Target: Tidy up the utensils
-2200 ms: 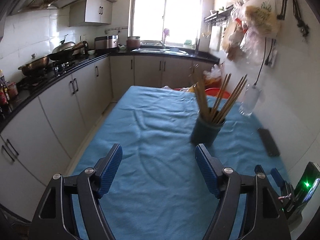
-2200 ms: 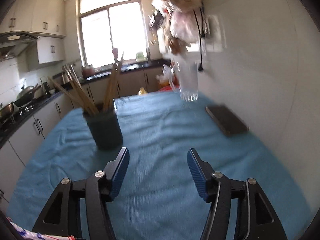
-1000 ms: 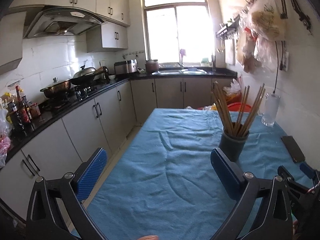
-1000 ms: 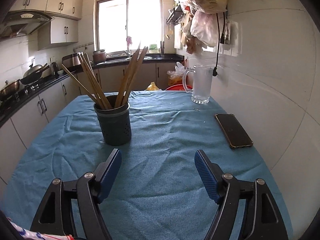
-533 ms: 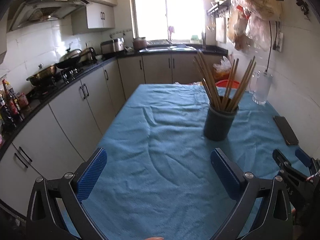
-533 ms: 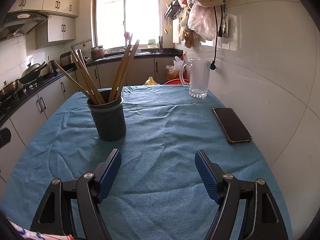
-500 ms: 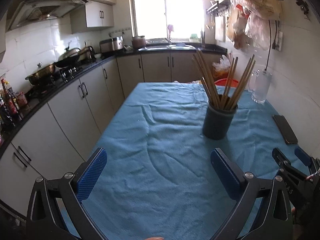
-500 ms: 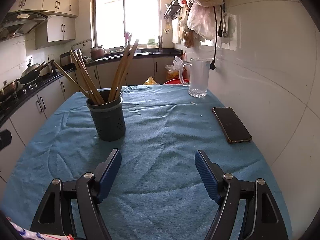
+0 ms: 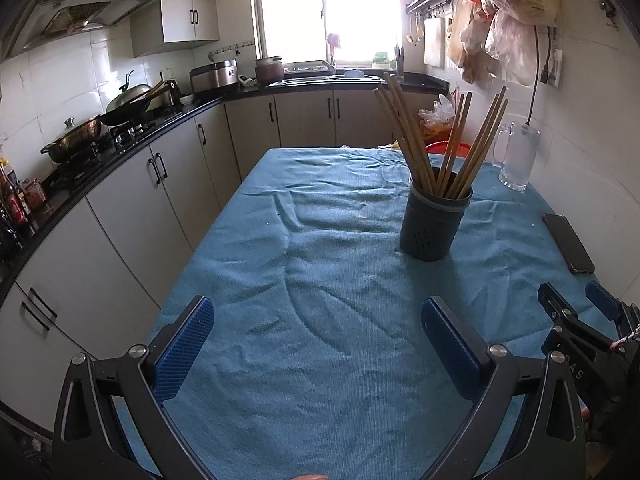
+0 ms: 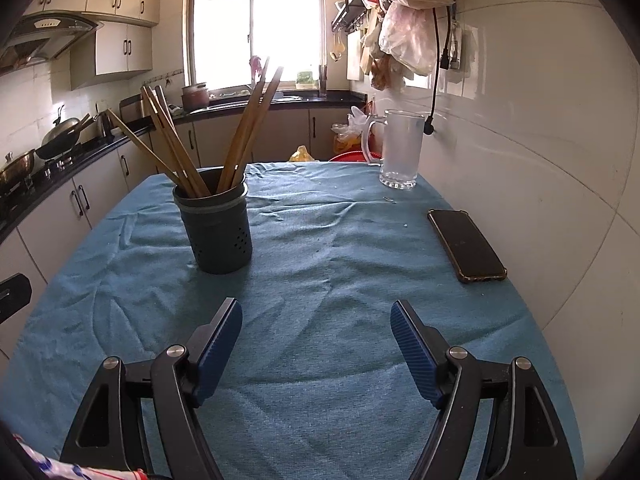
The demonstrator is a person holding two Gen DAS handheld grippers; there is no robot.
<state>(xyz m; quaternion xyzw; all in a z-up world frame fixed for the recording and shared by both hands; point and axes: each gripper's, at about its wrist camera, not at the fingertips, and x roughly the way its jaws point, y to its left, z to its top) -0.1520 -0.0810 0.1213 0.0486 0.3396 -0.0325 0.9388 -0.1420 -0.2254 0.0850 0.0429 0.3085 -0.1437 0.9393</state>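
Note:
A dark round utensil holder (image 9: 434,220) (image 10: 218,226) stands upright on the blue tablecloth (image 9: 320,280) (image 10: 340,280). Several wooden chopsticks (image 9: 436,140) (image 10: 208,140) lean out of it. My left gripper (image 9: 318,320) hovers open over the near part of the cloth, nothing between its blue pads, with the holder ahead and to its right. My right gripper (image 10: 316,320) also stands open and empty, with the holder ahead and to its left. In the left wrist view the right gripper (image 9: 576,304) shows at the right edge.
A black phone (image 9: 568,242) (image 10: 466,244) lies on the cloth near the tiled wall. A glass mug (image 9: 516,156) (image 10: 400,148) stands at the far right corner. Kitchen cabinets (image 9: 132,200) and a stove with pans (image 9: 76,136) run along the left.
The left wrist view has tipped downward, so the holder and table sit a little nearer and lower than a second ago. The right gripper's view is almost unchanged. Both grippers stay open.

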